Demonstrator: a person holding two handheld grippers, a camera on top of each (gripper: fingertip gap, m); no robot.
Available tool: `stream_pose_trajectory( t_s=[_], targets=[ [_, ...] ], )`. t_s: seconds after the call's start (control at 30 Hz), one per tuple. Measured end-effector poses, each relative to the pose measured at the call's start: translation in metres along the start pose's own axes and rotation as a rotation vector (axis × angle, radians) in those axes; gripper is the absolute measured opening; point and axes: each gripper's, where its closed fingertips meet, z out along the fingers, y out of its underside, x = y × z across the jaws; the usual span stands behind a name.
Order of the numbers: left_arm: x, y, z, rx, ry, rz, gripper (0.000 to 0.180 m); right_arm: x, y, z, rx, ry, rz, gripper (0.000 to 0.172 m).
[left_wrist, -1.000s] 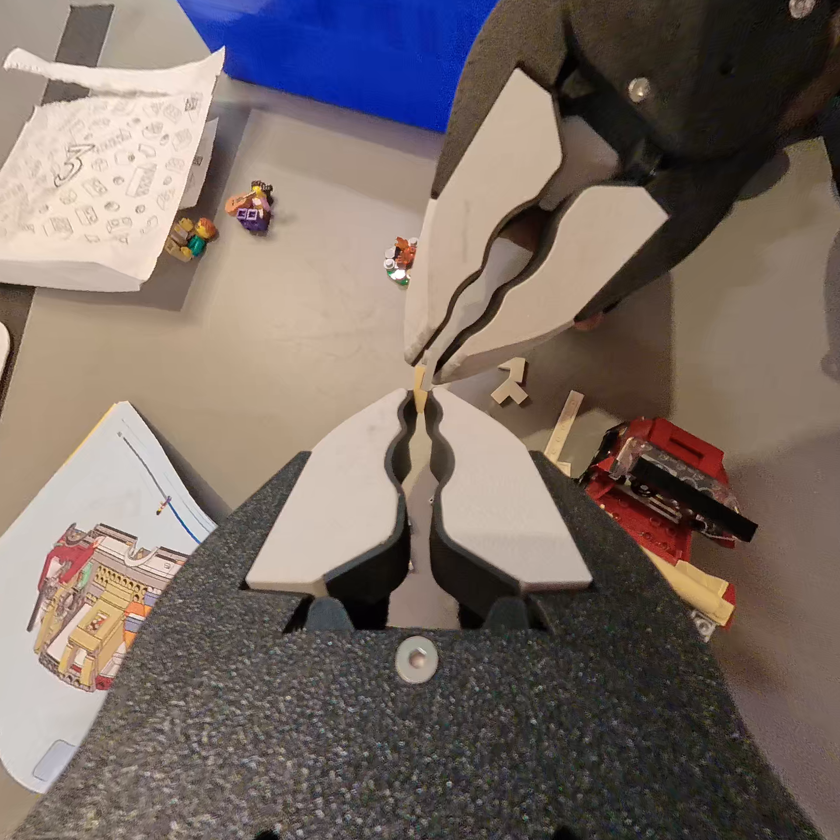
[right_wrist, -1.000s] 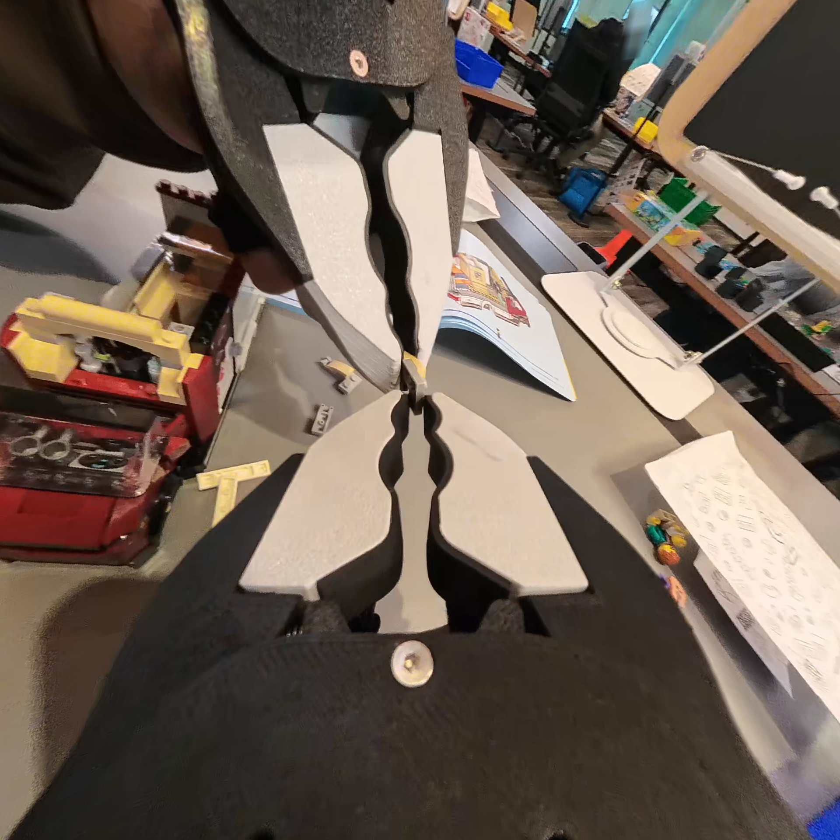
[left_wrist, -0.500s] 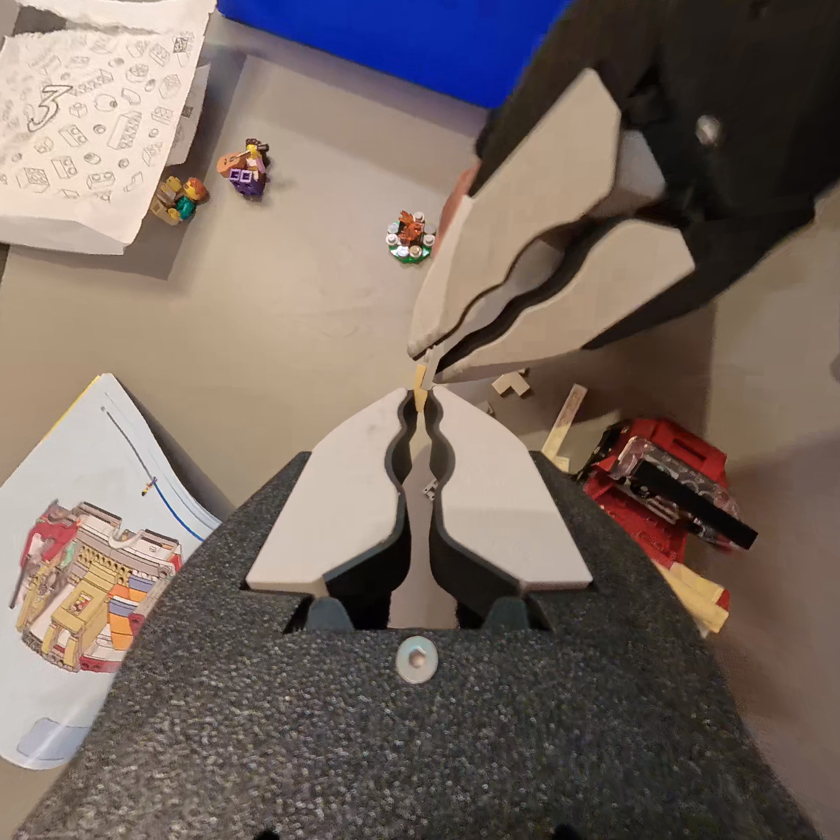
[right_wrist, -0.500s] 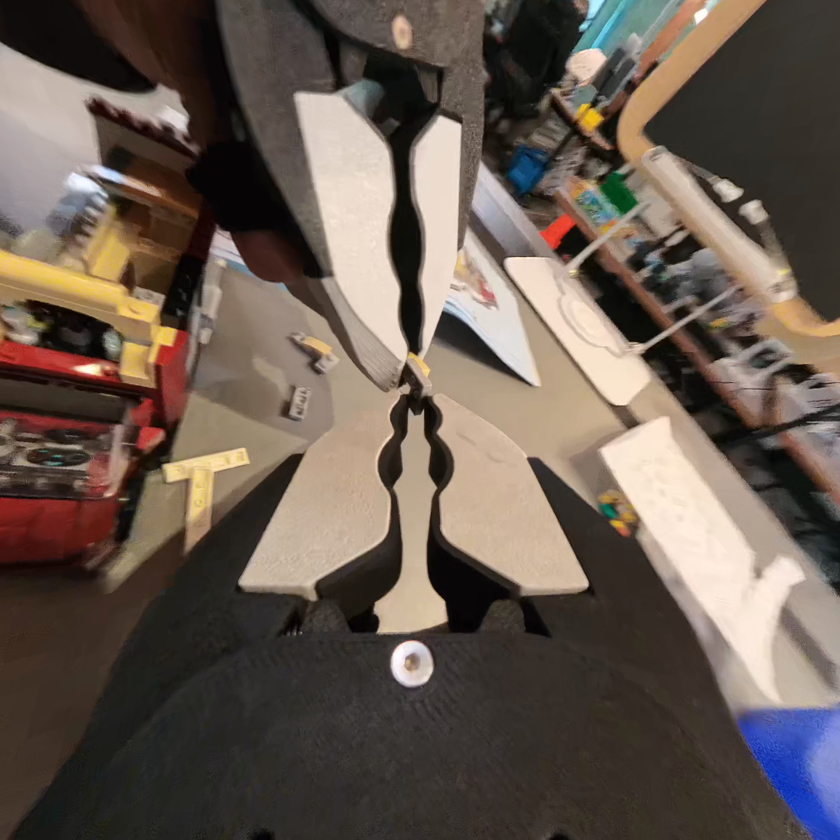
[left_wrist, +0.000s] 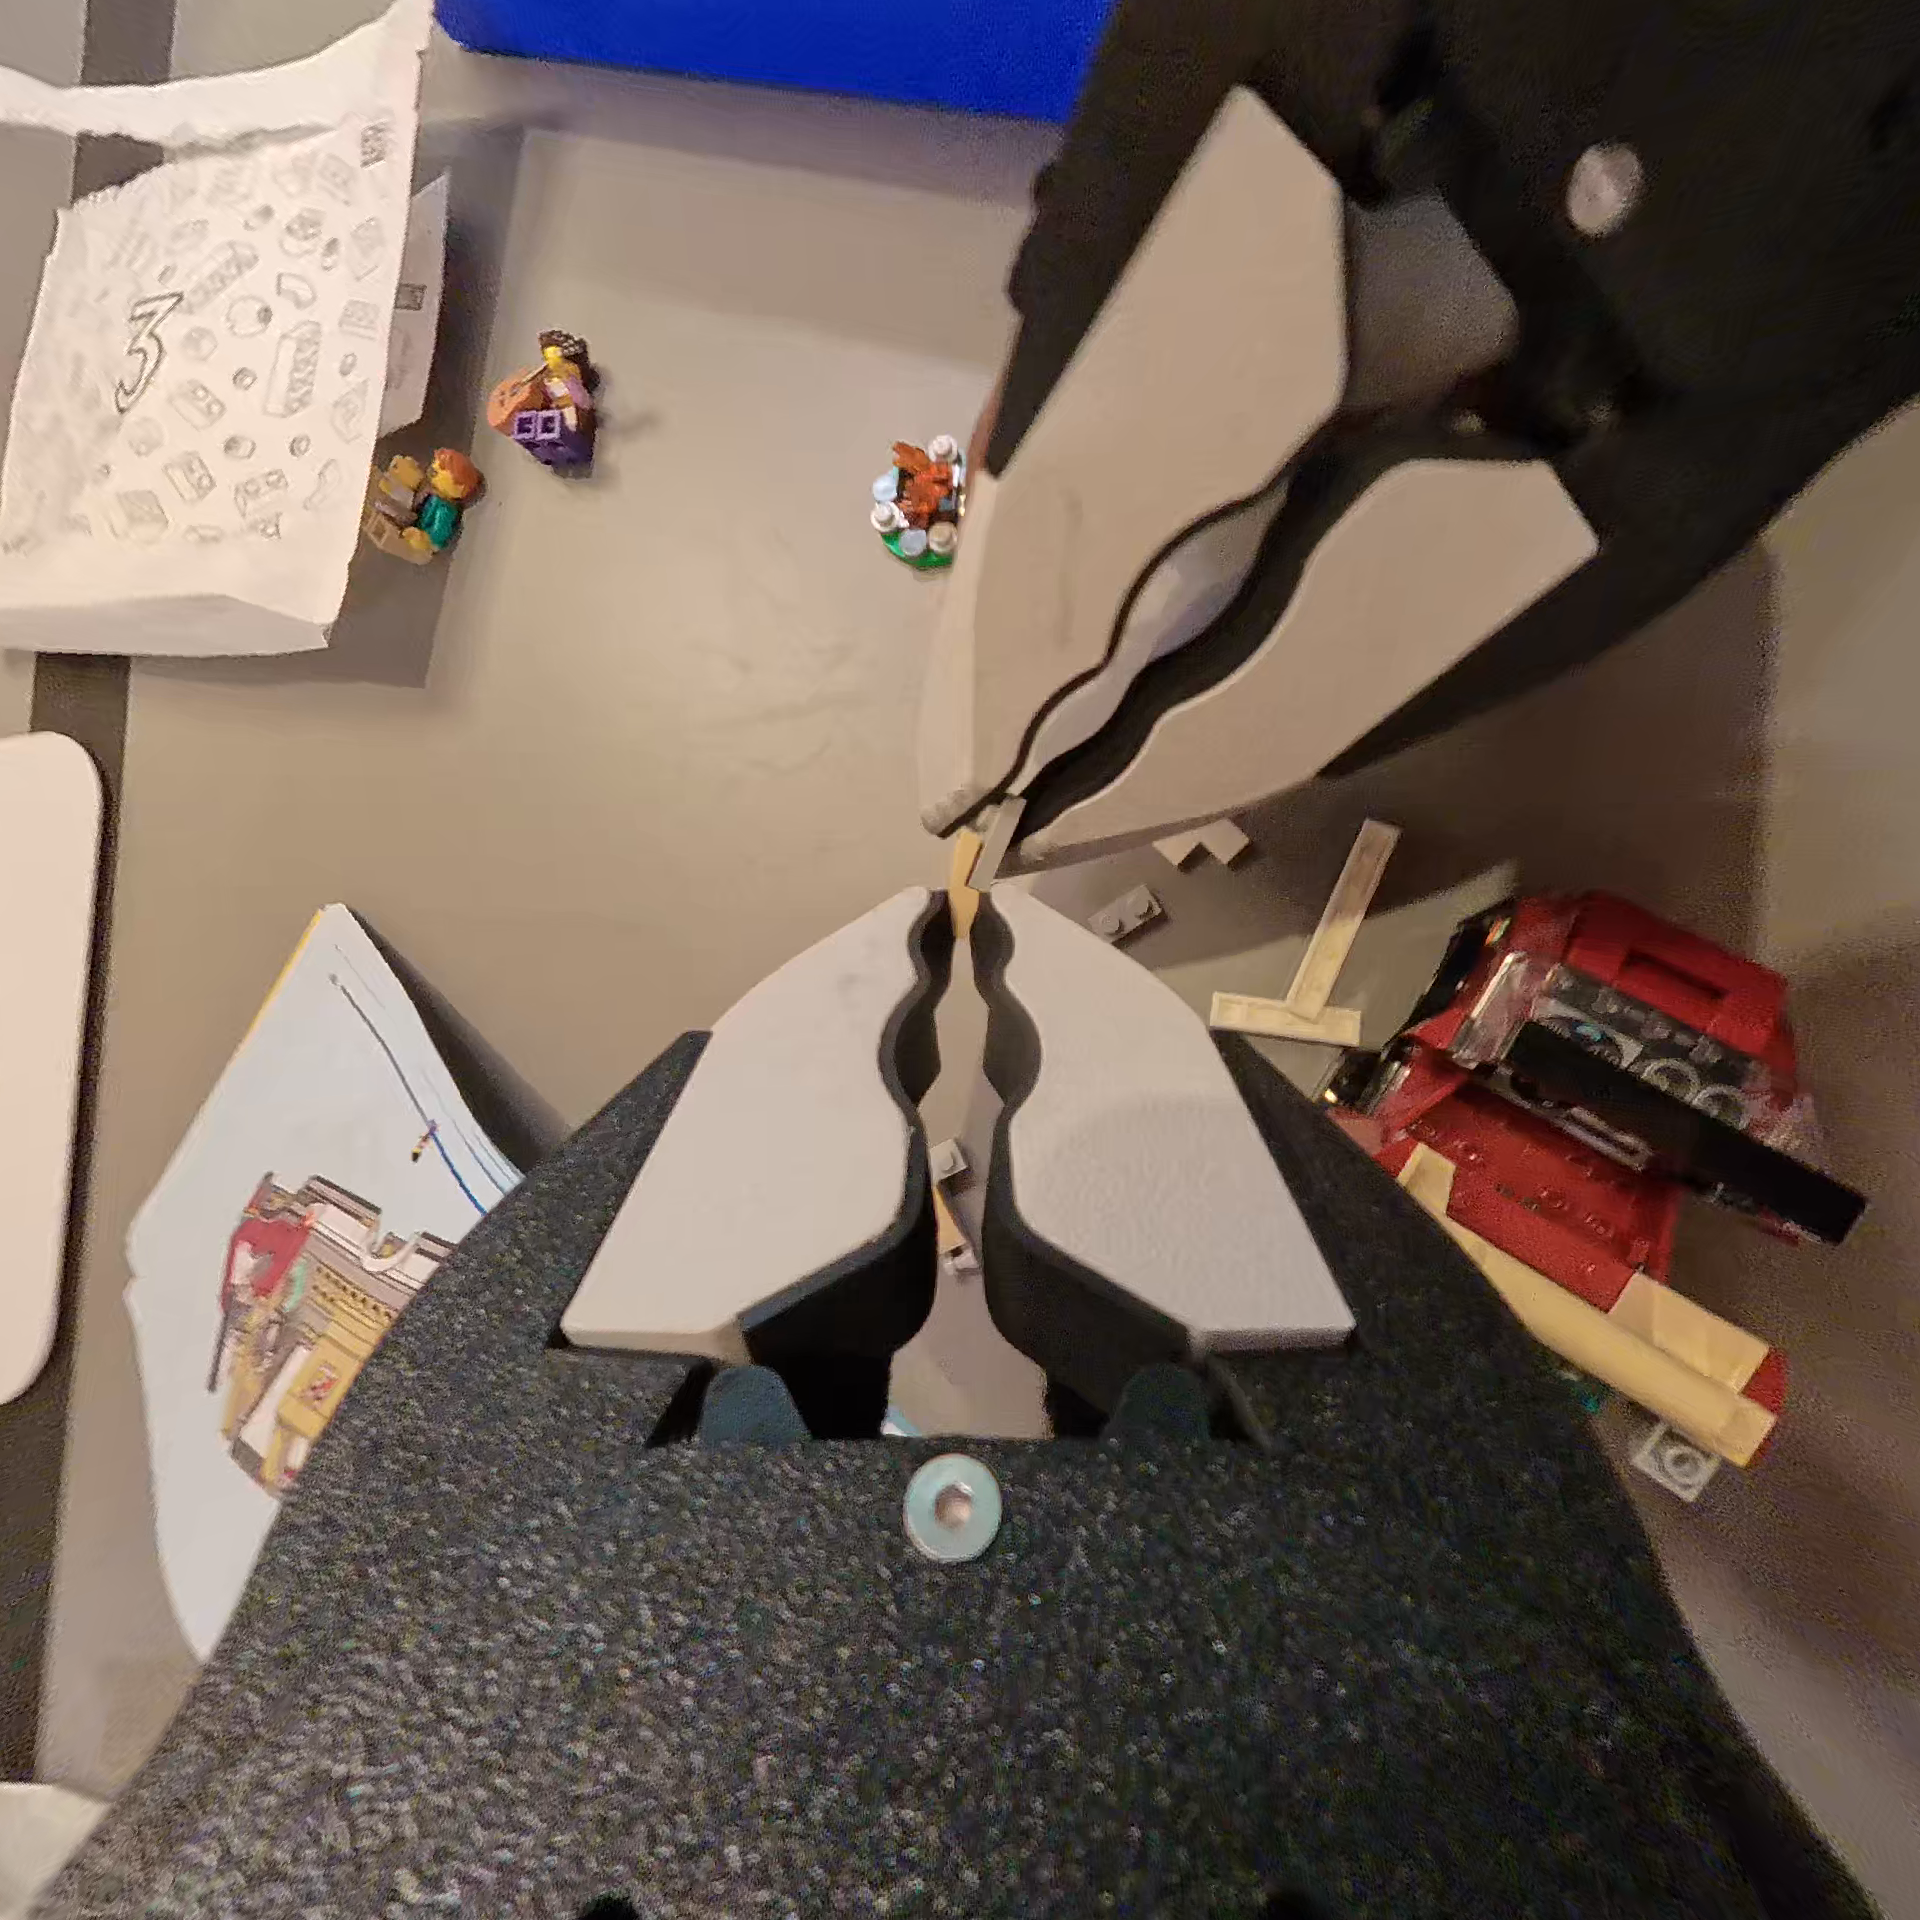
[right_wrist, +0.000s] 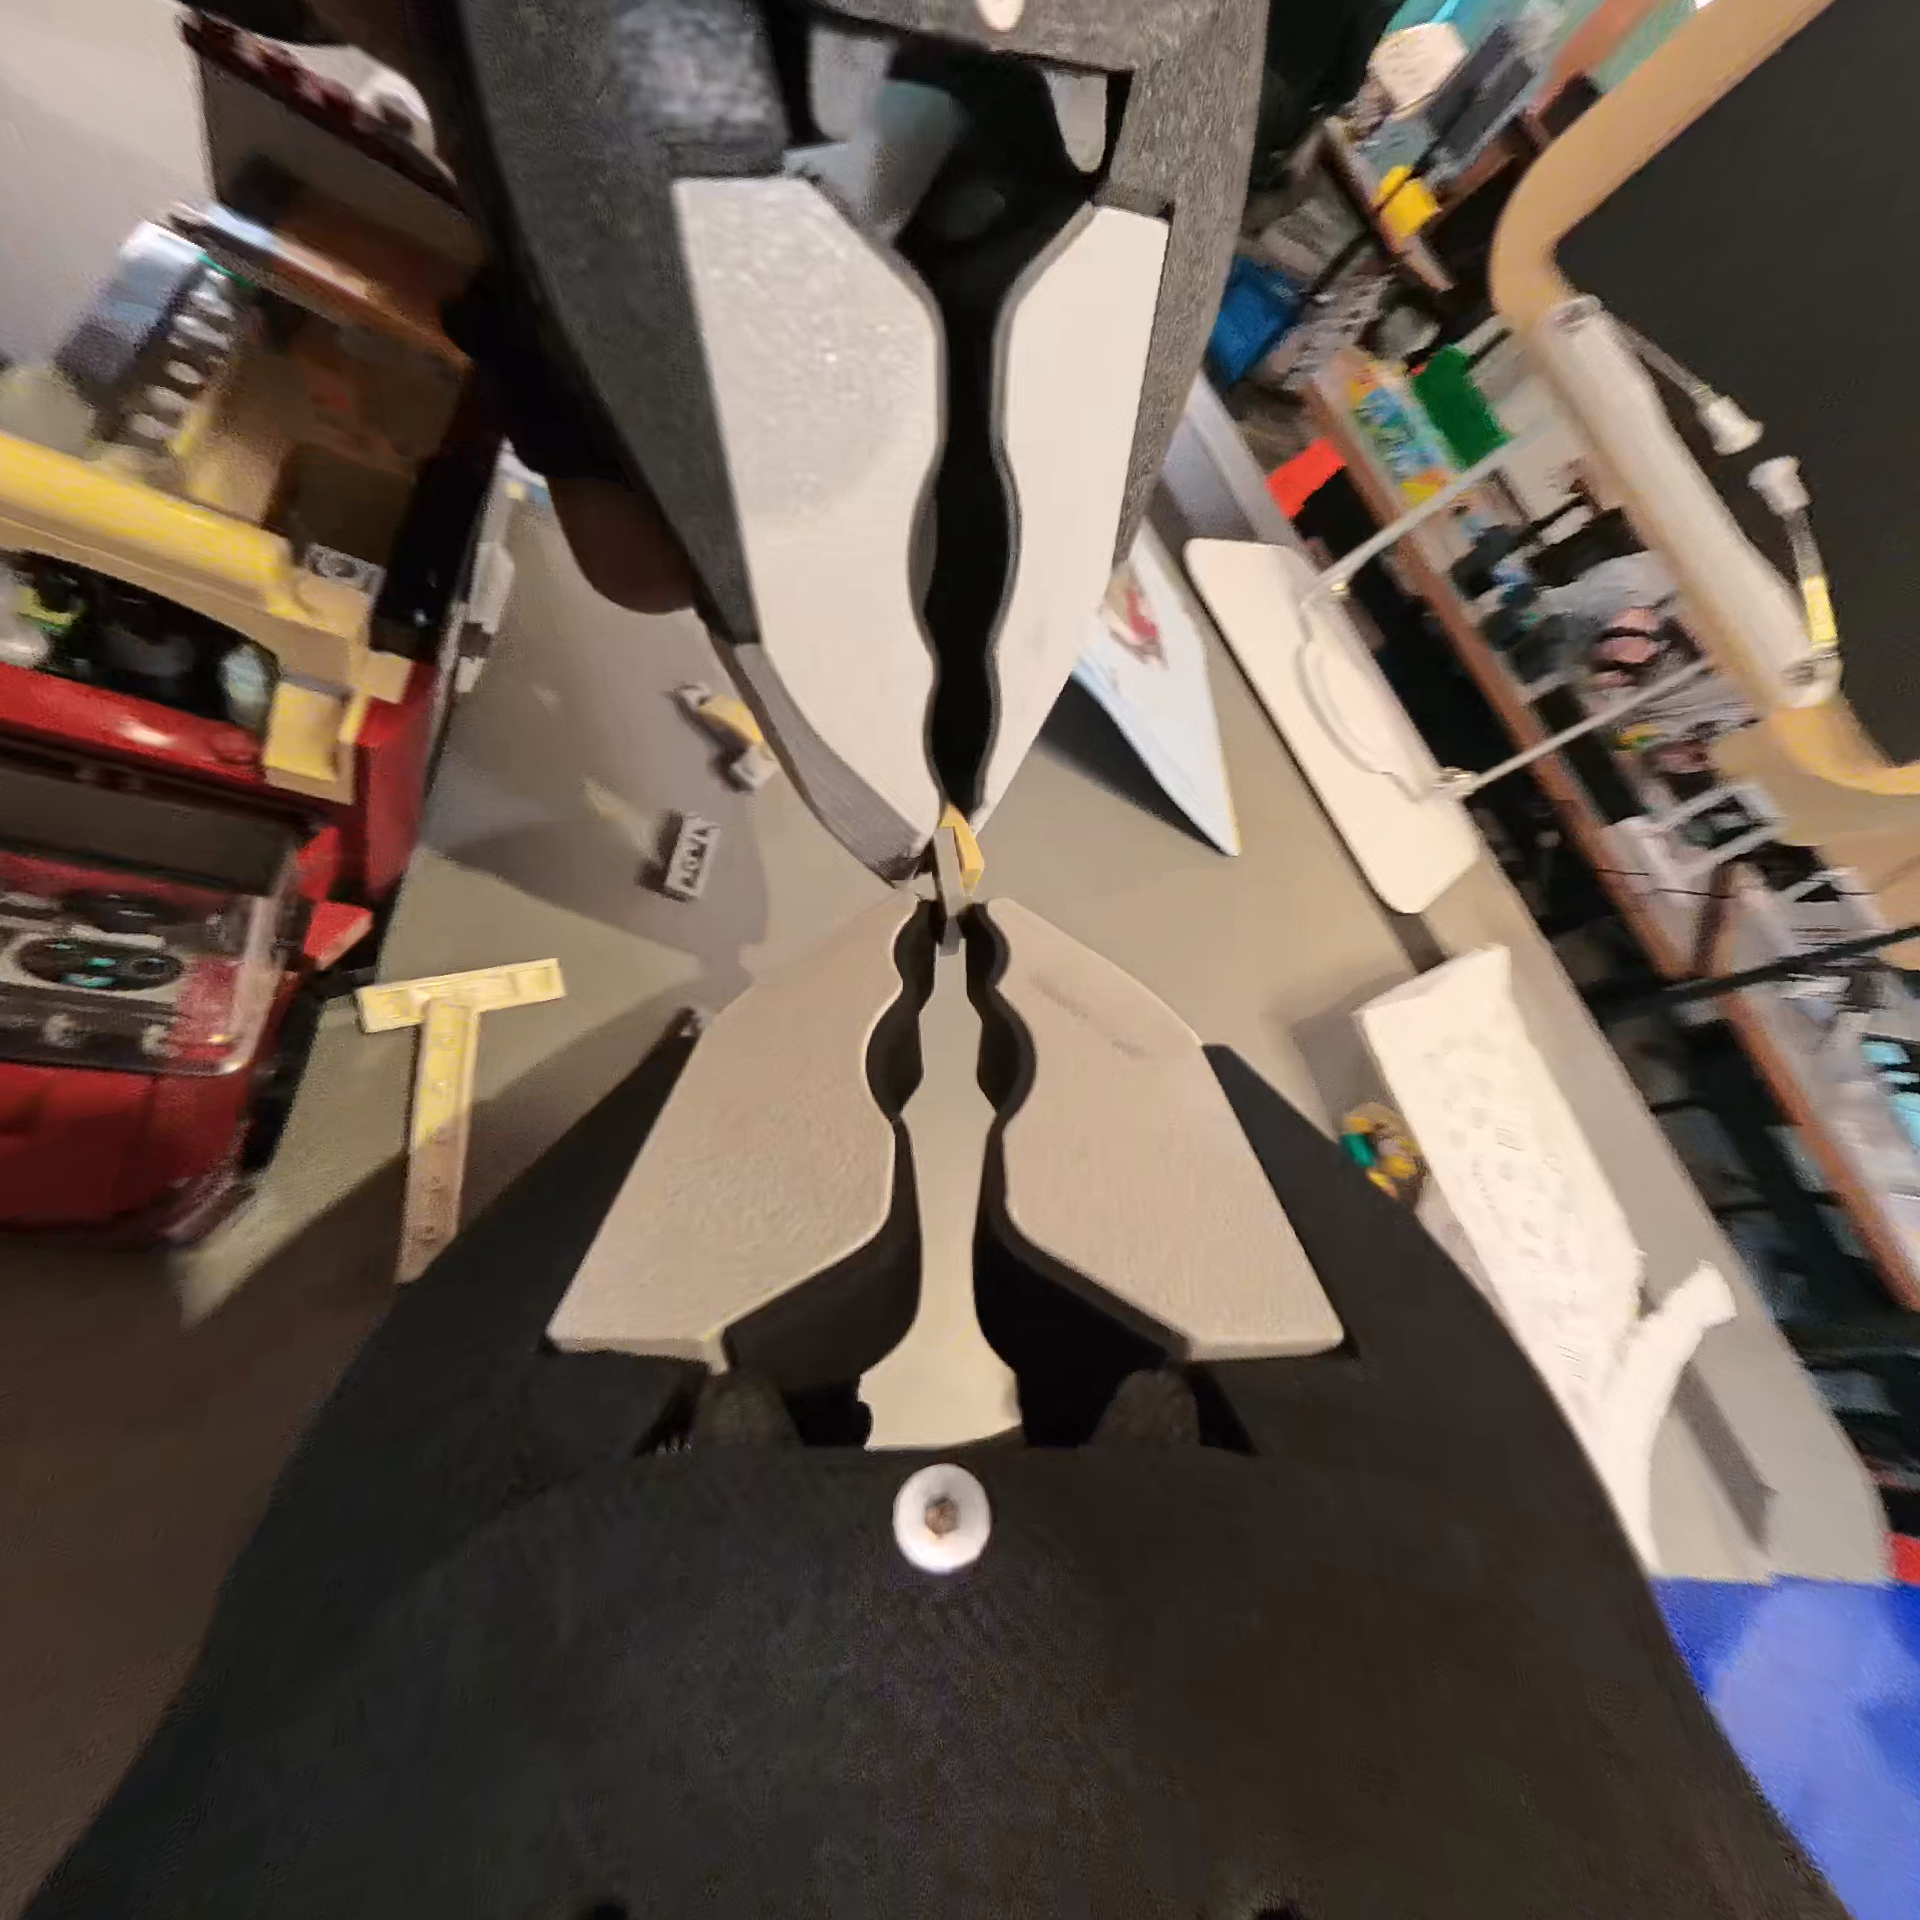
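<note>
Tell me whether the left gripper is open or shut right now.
Shut. The left gripper's fingertips pinch a thin tan piece between them, leaving only that sliver of gap. The right gripper meets it tip to tip, holding a grey piece.

In the left wrist view, the left gripper fills the lower middle and the right gripper reaches in from the upper right, their tips meeting over the table at the frame's centre, each pinching a small flat brick. A printed paper bag lies at upper left with two toy figures just right of it, and an open booklet sits at lower left. A brick model lies at right, with a T-shaped piece on its left.
</note>
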Motion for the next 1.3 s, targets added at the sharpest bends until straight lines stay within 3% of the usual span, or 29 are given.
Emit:
stream_pose_trajectory(
  t_s=[0.3, 0.43, 0.6, 0.83, 0.93, 1.13, 1.3],
  targets=[
    [0.0, -0.005, -0.003, 0.066, 0.085, -0.198, 0.006, 0.01, -0.004, -0.003, -0.026, 0.202, -0.194, 0.006],
    [-0.002, -0.003, -0.008, 0.084, 0.112, -0.228, 0.003, 0.009, -0.004, -0.003, -0.01, 0.193, -0.219, 0.005],
    [-0.007, 0.008, -0.018, 0.057, 0.125, -0.175, 0.003, 0.006, 0.003, 0.002, -0.017, 0.1, -0.162, 0.005],
    [-0.004, 0.037, 0.001, -0.188, 0.094, -0.02, 0.004, -0.02, 0.038, 0.012, -0.19, -0.16, -0.046, 0.006],
    [0.002, 0.04, 0.009, -0.233, 0.144, -0.035, 0.005, -0.025, 0.039, 0.01, -0.196, -0.22, -0.002, 0.006],
    [0.001, 0.05, 0.009, -0.24, 0.163, -0.07, 0.027, -0.027, 0.042, 0.009, -0.201, -0.269, 0.037, 0.012],
    [-0.02, 0.07, -0.009, -0.254, 0.119, -0.111, 0.024, -0.026, 0.04, 0.01, -0.19, -0.264, 0.037, 0.012]
  ],
)
